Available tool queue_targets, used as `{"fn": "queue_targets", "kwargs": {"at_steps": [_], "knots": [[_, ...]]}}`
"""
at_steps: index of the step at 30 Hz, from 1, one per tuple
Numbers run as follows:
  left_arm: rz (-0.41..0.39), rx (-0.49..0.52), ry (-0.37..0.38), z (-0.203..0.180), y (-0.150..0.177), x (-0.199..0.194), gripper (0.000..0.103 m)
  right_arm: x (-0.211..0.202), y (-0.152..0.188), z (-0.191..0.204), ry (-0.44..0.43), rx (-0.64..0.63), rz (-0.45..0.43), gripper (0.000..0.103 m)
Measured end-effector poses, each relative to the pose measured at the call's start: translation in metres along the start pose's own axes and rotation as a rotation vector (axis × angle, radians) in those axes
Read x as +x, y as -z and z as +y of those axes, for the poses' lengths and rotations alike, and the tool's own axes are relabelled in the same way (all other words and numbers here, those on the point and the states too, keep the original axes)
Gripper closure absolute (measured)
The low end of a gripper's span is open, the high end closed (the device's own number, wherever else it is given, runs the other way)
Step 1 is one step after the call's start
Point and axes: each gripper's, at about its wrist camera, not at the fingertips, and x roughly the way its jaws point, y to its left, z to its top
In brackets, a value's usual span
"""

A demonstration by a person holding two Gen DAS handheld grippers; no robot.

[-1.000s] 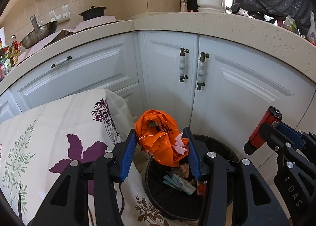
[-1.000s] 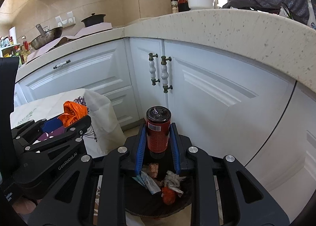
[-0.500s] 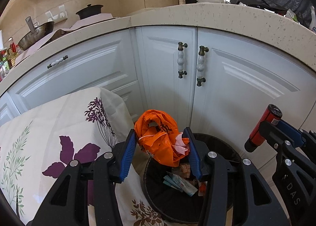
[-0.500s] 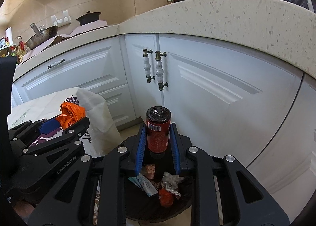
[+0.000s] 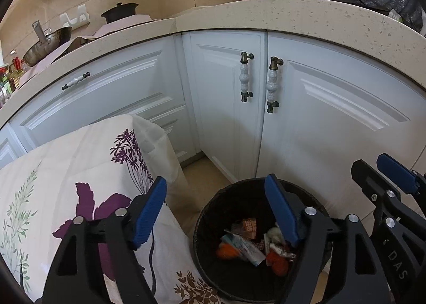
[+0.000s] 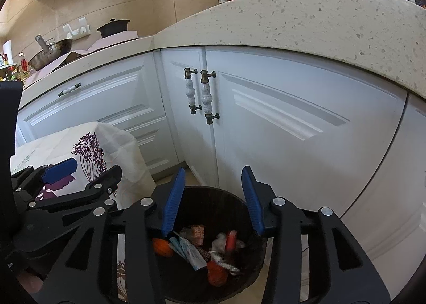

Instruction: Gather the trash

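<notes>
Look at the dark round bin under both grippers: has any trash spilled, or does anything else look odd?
Nothing looks spilled. The wrappers, orange plastic and a blurred red can all lie inside the dark round trash bin. The left gripper and right gripper are open and empty above it.

The right gripper's point(image 6: 213, 200) black arms ran off the bottom edge of the right wrist view and covered the near rim of the dark bin point(image 6: 213, 195). Inside it, a red can point(image 6: 231, 240) was smeared by motion blur, its label unreadable. In the left wrist view, the left gripper's point(image 5: 217, 213) right finger hid part of the trash point(image 5: 250, 245) in the bin. At that frame's left edge, bottles point(image 5: 8, 75) on the worktop point(image 5: 266, 14) were cut off and too small to identify. The floral cloth point(image 5: 66, 171) ran out of frame at lower left.
</notes>
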Motion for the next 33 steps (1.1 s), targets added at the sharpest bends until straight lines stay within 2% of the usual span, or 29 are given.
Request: {"fn": "queue_targets", "kwargs": {"at_steps": [7,9,18,33], "knots": [[-0.009,-0.001,0.0,0.001,-0.001,-0.003,0.023,-0.005,-0.002,-0.001,0.015,0.007,-0.009,0.053],[-0.008,0.002,0.0,0.0,-0.001,-0.003,0.022,-0.008,-0.002,-0.001,0.022,0.009,-0.012,0.048],[-0.011,-0.008,0.011,0.003,-0.003,-0.007,0.02,-0.017,-0.004,-0.005,0.057,0.029,-0.029,0.036],[-0.037,0.005,0.026,0.022,0.005,-0.045,0.019,-0.053,0.003,0.008,0.081,0.033,-0.028,0.028]]}}
